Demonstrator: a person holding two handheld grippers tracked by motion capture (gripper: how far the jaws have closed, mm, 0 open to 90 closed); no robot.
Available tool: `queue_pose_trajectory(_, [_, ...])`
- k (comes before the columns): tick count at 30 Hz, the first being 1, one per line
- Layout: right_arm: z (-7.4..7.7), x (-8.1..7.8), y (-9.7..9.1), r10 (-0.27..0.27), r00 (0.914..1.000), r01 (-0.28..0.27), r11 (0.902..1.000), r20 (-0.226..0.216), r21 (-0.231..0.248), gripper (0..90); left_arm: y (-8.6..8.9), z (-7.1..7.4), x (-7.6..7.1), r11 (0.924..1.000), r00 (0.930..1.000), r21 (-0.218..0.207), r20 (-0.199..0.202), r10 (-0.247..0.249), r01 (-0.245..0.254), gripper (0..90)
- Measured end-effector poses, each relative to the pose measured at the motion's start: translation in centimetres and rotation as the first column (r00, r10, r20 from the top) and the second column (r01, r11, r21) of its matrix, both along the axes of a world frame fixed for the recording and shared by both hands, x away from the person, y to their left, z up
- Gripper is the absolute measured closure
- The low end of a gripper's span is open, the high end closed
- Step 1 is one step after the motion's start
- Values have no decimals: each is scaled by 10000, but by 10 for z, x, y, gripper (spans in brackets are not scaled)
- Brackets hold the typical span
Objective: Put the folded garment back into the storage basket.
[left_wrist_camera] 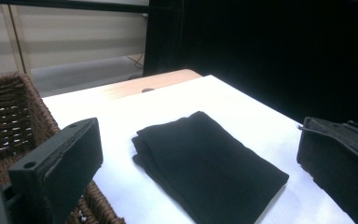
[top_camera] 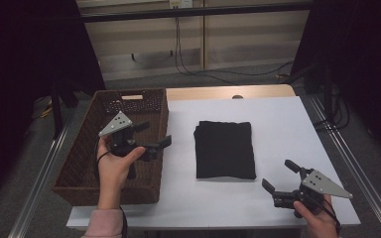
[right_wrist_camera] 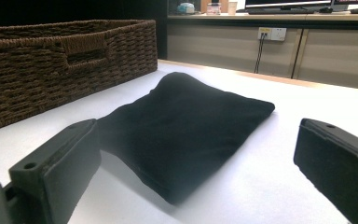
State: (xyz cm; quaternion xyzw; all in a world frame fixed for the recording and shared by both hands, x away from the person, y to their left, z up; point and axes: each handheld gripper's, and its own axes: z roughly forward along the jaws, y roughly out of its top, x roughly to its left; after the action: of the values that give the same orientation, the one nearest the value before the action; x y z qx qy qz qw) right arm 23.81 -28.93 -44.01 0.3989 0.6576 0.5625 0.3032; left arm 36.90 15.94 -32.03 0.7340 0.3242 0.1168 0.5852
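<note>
A folded black cloth (top_camera: 224,148) lies flat near the middle of the white table (top_camera: 283,124). My left gripper (top_camera: 158,133) is held over the right side of a brown wicker basket (top_camera: 79,148), open, jaws pointing right toward the cloth, nothing between them. In the left gripper view the cloth (left_wrist_camera: 209,163) lies ahead between the spread jaws, with the basket (left_wrist_camera: 9,116) at left. My right gripper (top_camera: 277,173) hovers near the table's front right corner, open and empty, aimed left at the cloth. The right gripper view has the cloth (right_wrist_camera: 186,126) close ahead and the basket (right_wrist_camera: 51,65) beyond.
The basket takes up the table's left side and looks empty inside. A wooden strip (top_camera: 228,92) borders the table's far edge. Metal rails (top_camera: 347,168) run along both sides, and black curtains (top_camera: 357,54) stand at the back corners. Cables (top_camera: 188,64) lie on the floor behind.
</note>
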Motion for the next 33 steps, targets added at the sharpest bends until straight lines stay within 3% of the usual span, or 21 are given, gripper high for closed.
queue_pose_trajectory(5, [0, 0, 0, 4, 10000, -4, 10000, 14, -33, 3, -8, 1, 4, 9998, 9998, 179, -196, 15, -11, 1])
queue_pose_trajectory(7, [0, 0, 0, 33, 10000, -33, 10000, 44, -36, 3, -12, 0, 7, 10000, 9998, 15, -176, -5, 5, 1])
queue_pose_trajectory(11, [1, 0, 0, 74, 9999, -74, 10000, 80, -24, 4, -19, 1, 7, 9994, 9997, 330, -236, -61, 68, 1])
queue_pose_trajectory(24, [1, 0, 0, 114, 9999, -114, 9999, 89, -91, 5, -41, 0, 16, 9994, 9989, 263, -421, -224, 235, 1])
queue_pose_trajectory(33, [1, -1, 0, 152, 9998, -151, 9999, 116, -69, 8, -58, -1, 22, 9981, 9980, 503, -536, -322, 349, 1])
